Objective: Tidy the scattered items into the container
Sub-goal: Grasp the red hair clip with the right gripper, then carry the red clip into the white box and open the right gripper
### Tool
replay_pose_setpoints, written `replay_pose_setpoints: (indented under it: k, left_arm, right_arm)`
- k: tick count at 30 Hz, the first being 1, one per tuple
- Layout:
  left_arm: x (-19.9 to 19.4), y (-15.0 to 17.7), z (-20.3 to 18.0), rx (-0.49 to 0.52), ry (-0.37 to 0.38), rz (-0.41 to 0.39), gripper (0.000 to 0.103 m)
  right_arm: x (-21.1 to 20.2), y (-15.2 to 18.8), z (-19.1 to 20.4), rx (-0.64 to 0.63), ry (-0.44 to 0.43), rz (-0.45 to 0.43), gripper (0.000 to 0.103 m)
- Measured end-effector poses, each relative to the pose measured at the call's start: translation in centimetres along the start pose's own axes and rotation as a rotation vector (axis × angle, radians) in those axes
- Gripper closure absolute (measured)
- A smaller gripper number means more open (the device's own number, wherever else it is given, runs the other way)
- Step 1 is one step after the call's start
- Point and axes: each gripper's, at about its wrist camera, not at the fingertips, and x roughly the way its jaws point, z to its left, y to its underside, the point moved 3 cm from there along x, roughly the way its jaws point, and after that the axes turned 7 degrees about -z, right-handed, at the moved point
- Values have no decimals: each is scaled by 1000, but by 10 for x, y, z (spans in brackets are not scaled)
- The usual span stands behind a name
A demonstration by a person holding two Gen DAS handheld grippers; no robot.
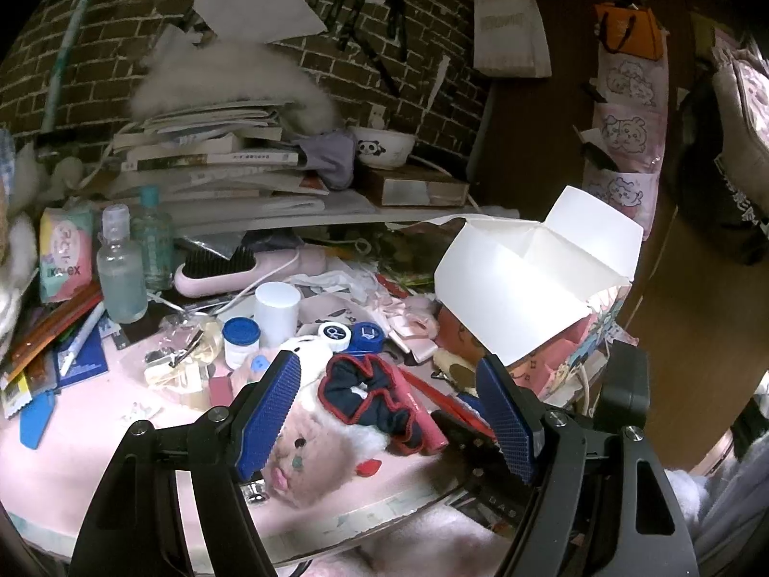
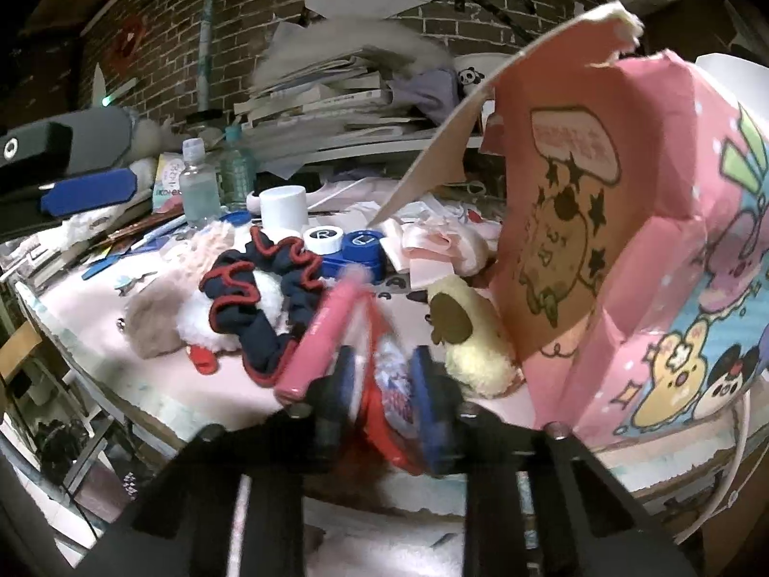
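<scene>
- Holding a red packet point(image 2: 391, 399) pinched between the narrow jaws of my right gripper point(image 2: 384, 384), I had it low over the front edge of the pink table point(image 2: 158, 384), just left of the pink cartoon box point(image 2: 673, 288).
- My left gripper point(image 1: 389, 413) stood wide and empty above the navy scrunchie point(image 1: 370, 394) and the fluffy plush toy point(image 1: 312, 457).
- The box sat at the table's right side with its flaps up; a white flap point(image 1: 538, 279) leaned over the opening, and I could not see inside.
- A pink tube point(image 2: 322, 336) lay touching my right gripper's left finger, so I judged a quick lift might drag it off the edge.
- The right wrist view was blurred, and I could not tell how deep the packet sat in the jaws; a shallow hold might let it slip.
- The cardboard flap point(image 2: 480, 120) rose between packet and opening, so a low approach could have snagged it or tipped the light box.
- The yellow plush point(image 2: 473, 351) lay against the box's foot and might have been knocked aside.
</scene>
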Motion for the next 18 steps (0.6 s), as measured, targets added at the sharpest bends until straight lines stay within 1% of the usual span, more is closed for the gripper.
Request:
replay_pose_setpoints:
  k: [4, 12, 18]
  left_arm:
    - [0, 1, 1, -5, 0, 0, 31]
    - [-2, 2, 2, -14, 2, -10, 31]
    - [-9, 2, 4, -23, 1, -26, 31]
  right_arm:
    - [-4, 0, 2, -10, 7, -18, 88]
    - [-17, -10, 10, -55, 36, -92, 88]
    - [-26, -20, 25, -100, 1, -144, 88]
